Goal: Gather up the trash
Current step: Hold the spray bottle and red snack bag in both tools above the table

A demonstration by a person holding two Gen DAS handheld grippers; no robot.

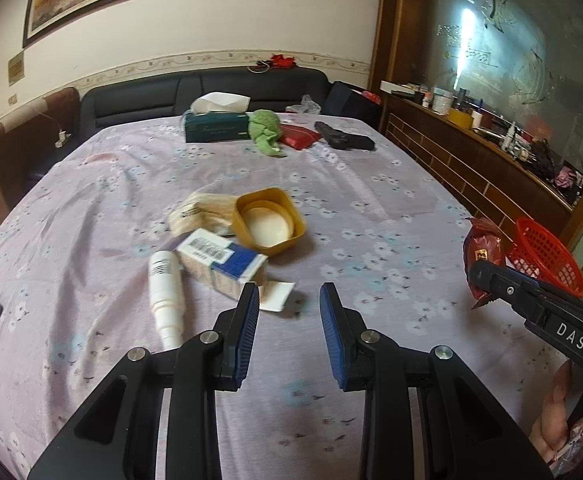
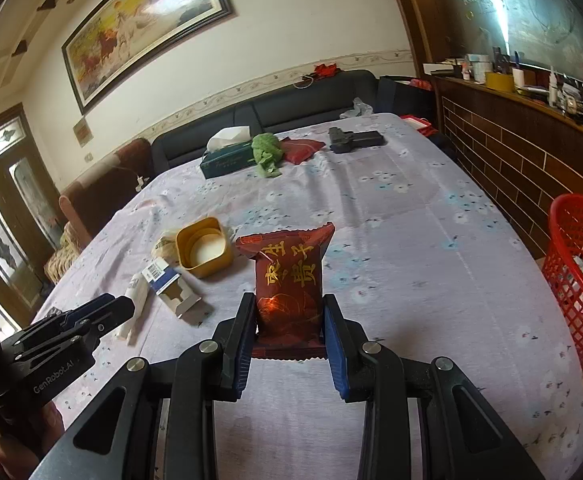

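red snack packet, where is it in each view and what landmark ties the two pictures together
Left wrist view: the red snack packet is at the far right edge, clamped in the right tool, in front of the red basket.
Right wrist view: the packet stands centre frame between that tool's fingers.
Shared landmark: the yellow square lid mid-table.

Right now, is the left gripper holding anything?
No, the left gripper is open above the tablecloth, with nothing between its fingers.

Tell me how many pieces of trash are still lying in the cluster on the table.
4: the yellow tub, the beige packet behind it, the blue-and-white box in front, the white tube beside the box. More may be hidden underneath.
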